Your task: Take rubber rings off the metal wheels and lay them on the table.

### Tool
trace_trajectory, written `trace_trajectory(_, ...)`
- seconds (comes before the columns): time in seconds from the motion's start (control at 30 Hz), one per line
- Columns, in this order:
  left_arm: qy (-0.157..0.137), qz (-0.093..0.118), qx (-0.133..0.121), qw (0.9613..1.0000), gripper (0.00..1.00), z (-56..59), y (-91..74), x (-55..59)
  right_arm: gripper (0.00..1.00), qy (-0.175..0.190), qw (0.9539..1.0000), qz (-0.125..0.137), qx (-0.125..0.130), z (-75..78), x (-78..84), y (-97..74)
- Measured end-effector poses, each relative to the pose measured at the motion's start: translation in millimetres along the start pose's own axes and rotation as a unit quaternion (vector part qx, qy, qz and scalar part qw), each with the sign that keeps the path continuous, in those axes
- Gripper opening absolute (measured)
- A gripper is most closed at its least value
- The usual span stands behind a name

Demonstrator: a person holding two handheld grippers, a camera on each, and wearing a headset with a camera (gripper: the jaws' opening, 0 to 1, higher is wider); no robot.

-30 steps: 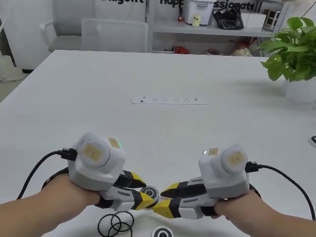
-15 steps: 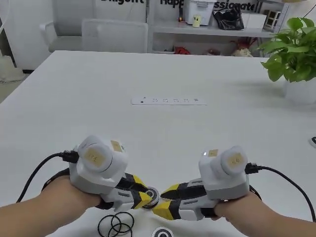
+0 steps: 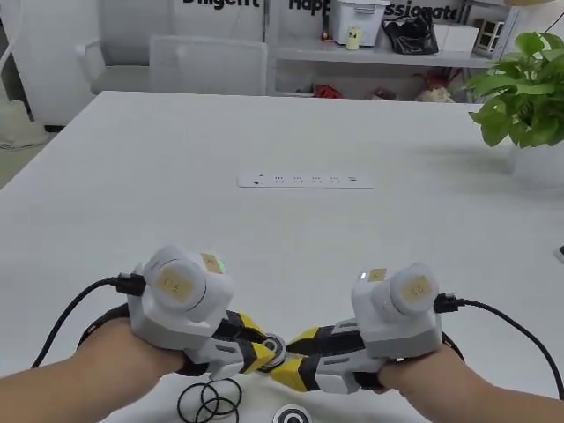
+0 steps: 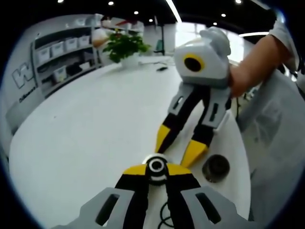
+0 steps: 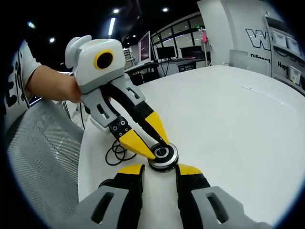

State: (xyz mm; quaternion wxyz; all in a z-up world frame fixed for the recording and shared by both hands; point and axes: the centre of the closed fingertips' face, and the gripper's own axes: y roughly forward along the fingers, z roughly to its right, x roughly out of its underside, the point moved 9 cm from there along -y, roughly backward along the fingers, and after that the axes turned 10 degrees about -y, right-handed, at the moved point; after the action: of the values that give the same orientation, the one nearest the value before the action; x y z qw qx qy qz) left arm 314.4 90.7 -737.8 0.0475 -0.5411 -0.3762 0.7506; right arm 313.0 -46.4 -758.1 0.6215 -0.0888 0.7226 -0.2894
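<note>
My left claw (image 4: 156, 171) pinches a wheel (image 4: 156, 164). My right claw (image 5: 161, 170) is open beside it. Black rings (image 3: 209, 401) lie on the tabletop (image 3: 264, 238).

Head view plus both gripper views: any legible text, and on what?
"W": wall logo, right gripper view.
"Diligent": wall lettering, cropped at the head view's top edge.
"Happ": next wall word, cut off.
Yellow stickers on left tool and right tool: blurred, unreadable.
Power strip markings: too small.
</note>
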Motion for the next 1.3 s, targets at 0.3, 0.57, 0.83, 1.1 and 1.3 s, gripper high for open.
trace_trajectory(0.3,-0.004,0.005,-0.004,1.0,0.14,0.0,0.8,0.5,0.24,0.0,0.9998,0.006,0.019,1.0,-1.6,4.7)
trace_trajectory(0.57,-0.006,0.008,-0.007,0.9999,0.14,0.6,1.0,1.3,0.22,-0.013,0.9996,0.001,0.026,0.4,0.2,3.2)
trace_trajectory(0.83,-0.009,0.011,-0.009,0.9999,0.14,1.7,0.9,1.6,0.18,-0.029,0.9992,-0.005,0.029,-0.7,2.0,0.7)
trace_trajectory(1.1,-0.011,0.013,-0.011,0.9998,0.14,1.6,0.9,2.0,0.11,-0.029,0.9991,-0.011,0.029,-0.2,4.9,-1.0)
trace_trajectory(1.3,-0.011,0.012,-0.009,0.9998,0.14,1.3,1.2,1.7,0.01,-0.028,0.9991,-0.013,0.028,0.1,6.5,-2.3)
